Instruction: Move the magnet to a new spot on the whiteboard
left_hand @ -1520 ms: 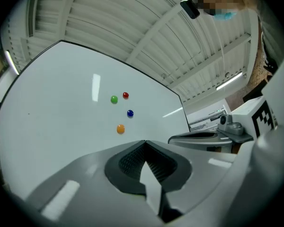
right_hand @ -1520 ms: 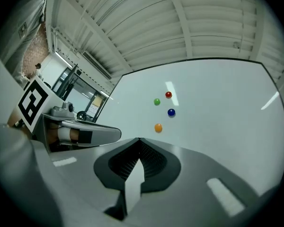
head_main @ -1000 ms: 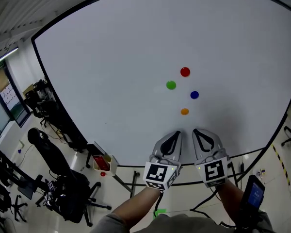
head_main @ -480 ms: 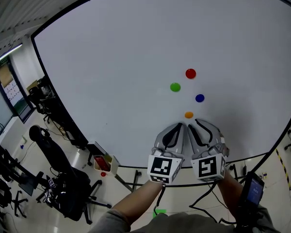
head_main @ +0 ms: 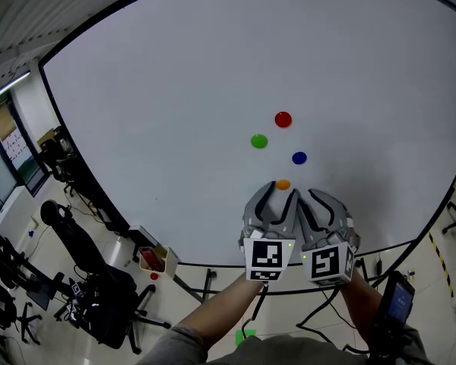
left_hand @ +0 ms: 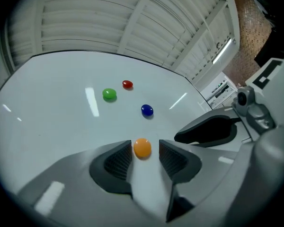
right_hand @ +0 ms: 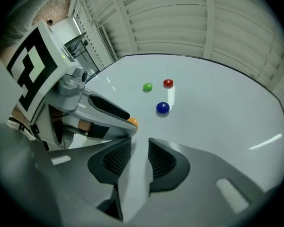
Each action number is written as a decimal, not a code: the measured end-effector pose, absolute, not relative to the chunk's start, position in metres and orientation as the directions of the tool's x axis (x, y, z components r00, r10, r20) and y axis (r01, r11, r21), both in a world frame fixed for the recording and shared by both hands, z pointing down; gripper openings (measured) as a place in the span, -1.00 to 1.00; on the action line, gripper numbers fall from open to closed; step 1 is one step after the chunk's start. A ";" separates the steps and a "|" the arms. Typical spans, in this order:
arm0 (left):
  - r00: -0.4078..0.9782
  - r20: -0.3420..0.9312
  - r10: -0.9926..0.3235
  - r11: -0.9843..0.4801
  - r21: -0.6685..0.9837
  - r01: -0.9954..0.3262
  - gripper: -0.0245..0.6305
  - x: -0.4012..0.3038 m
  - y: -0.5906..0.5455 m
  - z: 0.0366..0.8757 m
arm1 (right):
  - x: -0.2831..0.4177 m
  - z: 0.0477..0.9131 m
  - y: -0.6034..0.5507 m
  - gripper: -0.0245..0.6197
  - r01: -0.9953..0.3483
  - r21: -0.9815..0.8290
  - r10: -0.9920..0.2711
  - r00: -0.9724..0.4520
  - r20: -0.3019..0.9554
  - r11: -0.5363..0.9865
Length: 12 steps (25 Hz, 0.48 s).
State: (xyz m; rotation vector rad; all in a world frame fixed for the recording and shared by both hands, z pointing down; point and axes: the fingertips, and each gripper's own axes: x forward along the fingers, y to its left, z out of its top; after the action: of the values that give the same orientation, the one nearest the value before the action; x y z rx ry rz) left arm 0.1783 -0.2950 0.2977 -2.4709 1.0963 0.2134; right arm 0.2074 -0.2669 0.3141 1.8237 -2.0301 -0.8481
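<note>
Bracketing the orange magnet [left_hand: 142, 148], the left gripper [left_hand: 145, 146] holds its jaws spread, one pad on each side. A thin strip of board shows between magnet and pad on both sides, so nothing is pinched yet. The magnet remains stuck flat on the whiteboard [head_main: 175, 90], the lowest of four. This placement probably serves the pickup: the jaws are set wider than the magnet so they can close on its rim and lift it off the board.

Just right of the orange magnet, the right gripper [right_hand: 139, 143] sits alongside the left one. Its jaws are also spread, with only bare board between them. It appears to be standing by, not taking part in the pickup.

Above the orange magnet and slightly right is the blue magnet [left_hand: 146, 110]. The green magnet [left_hand: 109, 94] lies further up and to the left, and the red magnet [left_hand: 127, 84] lies highest. All three sit well apart from the orange magnet, leaving open board around it for a new spot.

Compared with one second earlier:
- Both pairs of jaws were pressed together; they have just been opening.
- The orange magnet then sat clear above both grippers; it now lies between the left jaw tips.
- The two grippers have drawn closer together.
</note>
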 end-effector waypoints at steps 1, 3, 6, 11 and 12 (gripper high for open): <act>0.664 -0.307 -0.681 -0.583 -0.321 -0.746 -0.36 0.180 -0.297 0.298 | 0.210 0.314 -0.267 -0.55 -0.806 0.592 -0.971 -0.165 -0.171 0.032; 0.633 -0.318 -0.706 -0.545 -0.327 -0.772 -0.36 0.182 -0.299 0.297 | 0.213 0.314 -0.268 -0.55 -0.805 0.592 -0.970 -0.174 -0.167 0.043; 0.578 -0.338 -0.742 -0.481 -0.332 -0.811 -0.48 0.179 -0.298 0.296 | 0.213 0.315 -0.266 -0.56 -0.802 0.594 -0.967 -0.196 -0.161 0.064; 0.553 -0.344 -0.759 -0.449 -0.339 -0.827 -0.53 0.185 -0.301 0.294 | 0.218 0.316 -0.269 -0.60 -0.799 0.594 -0.960 -0.231 -0.156 0.096; 0.552 -0.344 -0.760 -0.447 -0.340 -0.827 -0.56 0.186 -0.301 0.293 | 0.219 0.316 -0.269 -0.60 -0.798 0.594 -0.959 -0.238 -0.154 0.103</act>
State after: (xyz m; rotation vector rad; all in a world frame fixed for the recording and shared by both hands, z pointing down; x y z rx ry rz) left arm 0.1861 -0.3007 0.2932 -2.3206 1.2811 0.1937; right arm 0.2187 -0.2689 0.3160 1.7419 -2.1127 -0.8512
